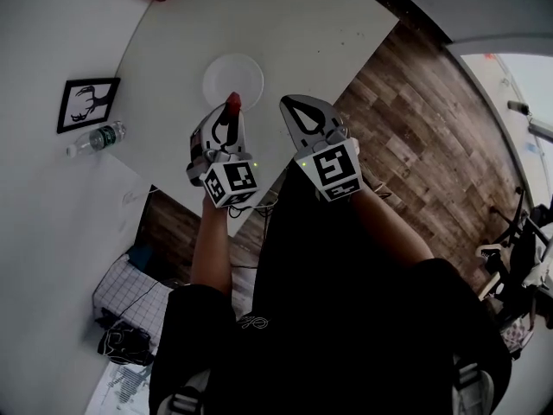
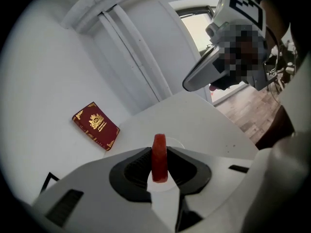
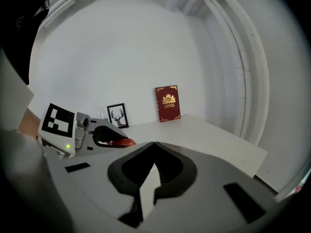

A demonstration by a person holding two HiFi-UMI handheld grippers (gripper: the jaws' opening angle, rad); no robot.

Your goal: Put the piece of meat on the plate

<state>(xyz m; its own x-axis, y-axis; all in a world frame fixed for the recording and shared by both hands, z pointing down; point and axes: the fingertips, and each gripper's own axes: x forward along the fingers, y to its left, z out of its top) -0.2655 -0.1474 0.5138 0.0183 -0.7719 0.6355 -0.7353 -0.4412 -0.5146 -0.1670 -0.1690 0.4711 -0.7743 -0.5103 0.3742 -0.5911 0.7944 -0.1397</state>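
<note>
Left hand-held gripper [image 2: 159,154] clamps piece of meat [image 1: 233,102] above near rim of plate [image 1: 226,72], 12 o'clock on tabletop [image 1: 328,33]. Right hand-held gripper [image 3: 154,144], at 3 o'clock, closed, empty. Pickup apparently done; lowering and release left.

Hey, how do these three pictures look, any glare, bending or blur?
Head view: strong fisheye bend, the table edges curve. Left gripper view: the meat is sharp, the window behind is washed out. Right gripper view: soft even light, the book clear, black rim at the corners.
</note>
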